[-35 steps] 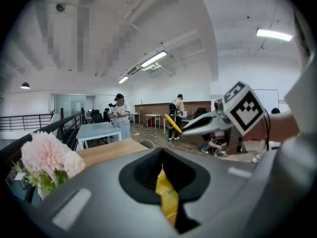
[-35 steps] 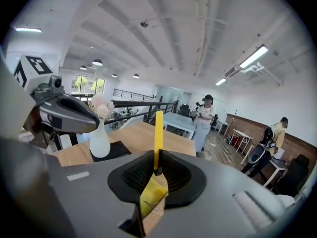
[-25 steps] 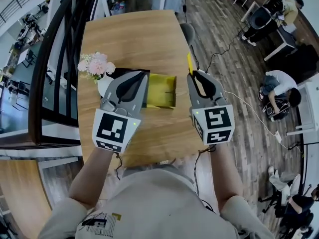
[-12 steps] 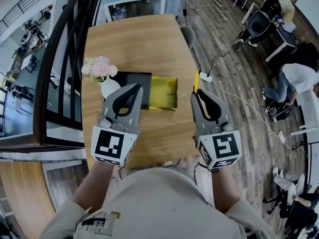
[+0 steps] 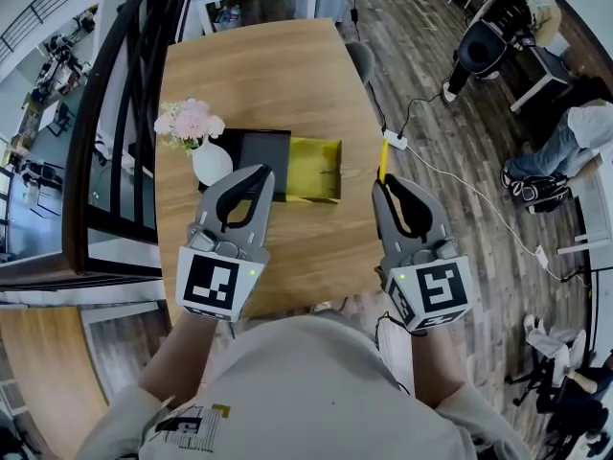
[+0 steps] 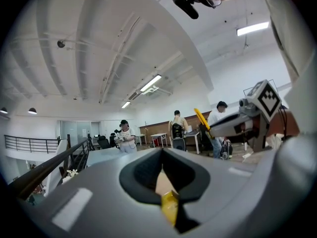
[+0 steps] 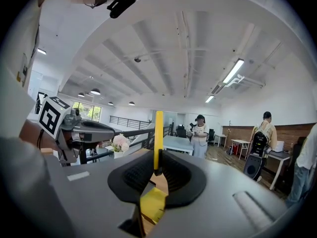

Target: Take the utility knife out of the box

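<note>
The yellow utility knife (image 5: 382, 161) sticks up out of my right gripper (image 5: 381, 184), which is shut on it just past the table's right edge. In the right gripper view the knife (image 7: 158, 130) stands upright, pinched at the jaw tips of the right gripper (image 7: 158, 157). The open yellow box (image 5: 314, 169) lies on the wooden table (image 5: 259, 65), partly slid out of its black sleeve (image 5: 259, 151). My left gripper (image 5: 261, 172) hovers at the sleeve's near edge, shut and empty. The left gripper view shows the left gripper's (image 6: 162, 151) tips meeting with nothing between them.
A white vase of pink flowers (image 5: 196, 137) stands left of the black sleeve, close to my left gripper. A black railing (image 5: 115, 113) runs along the table's left side. A white cable and plug (image 5: 395, 142) lie on the floor at right, where people sit at desks.
Both grippers have drawn back from the box toward the table's near edge. The right one still carries the knife, now further from the box. The left one no longer overlaps the box.
</note>
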A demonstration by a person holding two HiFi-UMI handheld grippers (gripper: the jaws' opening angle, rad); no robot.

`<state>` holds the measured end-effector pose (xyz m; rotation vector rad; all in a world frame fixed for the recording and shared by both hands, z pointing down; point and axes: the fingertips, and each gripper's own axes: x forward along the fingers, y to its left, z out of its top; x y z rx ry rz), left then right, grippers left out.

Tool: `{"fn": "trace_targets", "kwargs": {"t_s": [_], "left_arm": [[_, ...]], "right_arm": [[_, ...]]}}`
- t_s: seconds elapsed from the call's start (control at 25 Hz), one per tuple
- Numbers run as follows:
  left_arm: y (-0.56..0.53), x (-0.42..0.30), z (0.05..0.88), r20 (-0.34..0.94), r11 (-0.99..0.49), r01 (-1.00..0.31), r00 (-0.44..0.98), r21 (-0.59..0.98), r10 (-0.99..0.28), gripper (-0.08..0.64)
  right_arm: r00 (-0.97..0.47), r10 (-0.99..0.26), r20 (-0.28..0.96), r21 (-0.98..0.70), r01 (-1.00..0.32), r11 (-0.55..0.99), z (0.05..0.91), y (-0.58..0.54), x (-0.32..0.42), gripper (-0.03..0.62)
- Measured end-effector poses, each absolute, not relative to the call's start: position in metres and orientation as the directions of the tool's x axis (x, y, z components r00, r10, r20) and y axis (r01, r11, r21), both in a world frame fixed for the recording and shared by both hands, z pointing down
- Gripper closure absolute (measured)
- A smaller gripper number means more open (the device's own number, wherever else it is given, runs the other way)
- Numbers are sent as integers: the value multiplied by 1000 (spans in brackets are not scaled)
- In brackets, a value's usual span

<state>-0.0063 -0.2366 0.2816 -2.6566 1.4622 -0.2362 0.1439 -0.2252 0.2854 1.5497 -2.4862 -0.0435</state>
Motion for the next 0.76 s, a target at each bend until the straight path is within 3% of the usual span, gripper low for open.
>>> {"fn": "trace_targets", "kwargs": {"t_s": [0.76], "left_arm": [[-228,-22,290,94,-545,-821,537,-167,-838,558]], "right_arm": [[-442,-878,182,151,-870,469,298,-220,117,538]]}}
